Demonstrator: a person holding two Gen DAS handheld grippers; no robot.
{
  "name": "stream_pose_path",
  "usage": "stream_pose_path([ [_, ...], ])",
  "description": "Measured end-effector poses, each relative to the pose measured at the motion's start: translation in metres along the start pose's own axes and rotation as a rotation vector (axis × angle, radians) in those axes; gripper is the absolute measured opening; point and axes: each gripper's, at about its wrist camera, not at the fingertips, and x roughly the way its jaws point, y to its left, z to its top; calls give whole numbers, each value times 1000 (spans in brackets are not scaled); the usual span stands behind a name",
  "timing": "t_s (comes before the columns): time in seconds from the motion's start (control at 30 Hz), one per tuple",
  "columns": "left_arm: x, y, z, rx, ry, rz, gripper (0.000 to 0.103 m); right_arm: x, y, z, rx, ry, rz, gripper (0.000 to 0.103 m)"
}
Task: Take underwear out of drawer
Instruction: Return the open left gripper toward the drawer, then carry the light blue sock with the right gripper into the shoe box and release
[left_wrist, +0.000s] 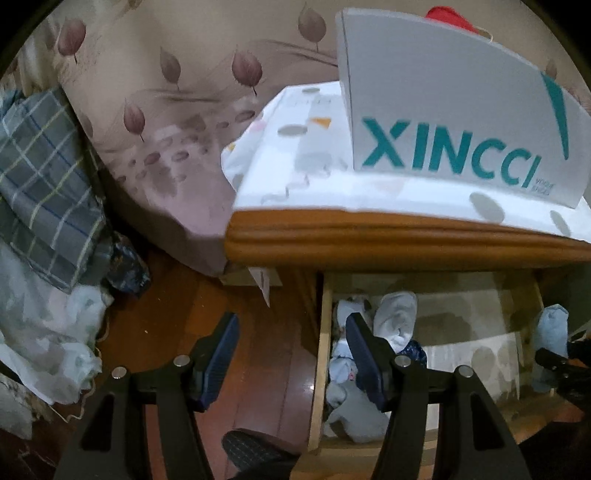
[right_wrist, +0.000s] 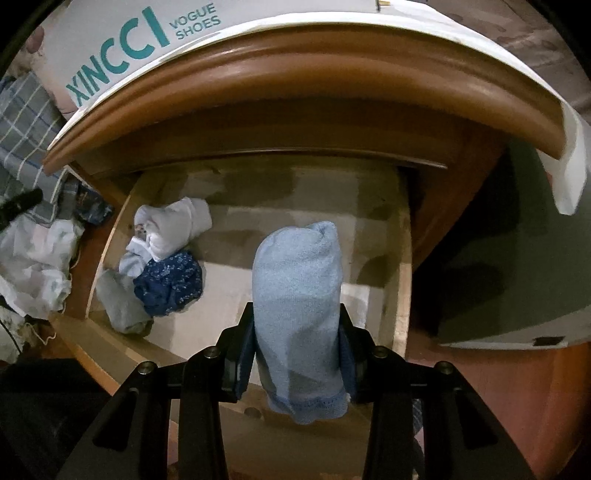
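The wooden drawer (right_wrist: 402, 258) stands pulled out under the nightstand top. My right gripper (right_wrist: 296, 317) is shut on a light blue rolled underwear (right_wrist: 295, 266), held upright above the drawer's pale liner. That same roll (left_wrist: 550, 332) shows at the right edge of the left wrist view. Against the drawer's left wall lie a white roll (right_wrist: 173, 225), a navy patterned piece (right_wrist: 170, 280) and a grey roll (right_wrist: 118, 302). My left gripper (left_wrist: 291, 332) is open with nothing between its fingers. It straddles the drawer's left wall (left_wrist: 323, 350), with one finger over the floor and the other over the pile (left_wrist: 397, 317).
A grey XINCCI shoe box (left_wrist: 461, 122) sits on the white cloth covering the nightstand top (left_wrist: 369, 240). A leaf-print bed (left_wrist: 177, 122) and plaid fabric (left_wrist: 40, 177) lie to the left. Plastic bags (left_wrist: 48, 339) rest on the wooden floor (left_wrist: 258, 332), and a dark slipper (left_wrist: 251, 446) is near the bottom.
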Motion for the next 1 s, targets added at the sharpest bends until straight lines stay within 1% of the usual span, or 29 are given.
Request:
stream_pose_path([
  [0.1, 10, 1, -8, -17, 3, -4, 62, -4, 1, 1, 18, 3, -23, 37],
  [0.2, 14, 1, -14, -20, 8, -5, 62, -18, 6, 6, 6, -20, -39, 37],
  [0.27, 17, 5, -15, -33, 8, -8, 61, -28, 9, 11, 3, -34, -36, 37],
  [0.43, 27, 11, -16, -65, 42, -31, 62, -53, 21, 25, -16, -62, -31, 37],
  [0.53, 28, 15, -14, -78, 35, -24, 62, -69, 28, 30, -31, -77, -24, 37],
  [0.83, 34, 19, -13, -93, 58, -42, 62, -129, 46, 45, -94, -131, -22, 37],
  [1.0, 33, 20, -13, -102, 55, -41, 61, -170, 55, 64, -123, -189, -31, 37],
])
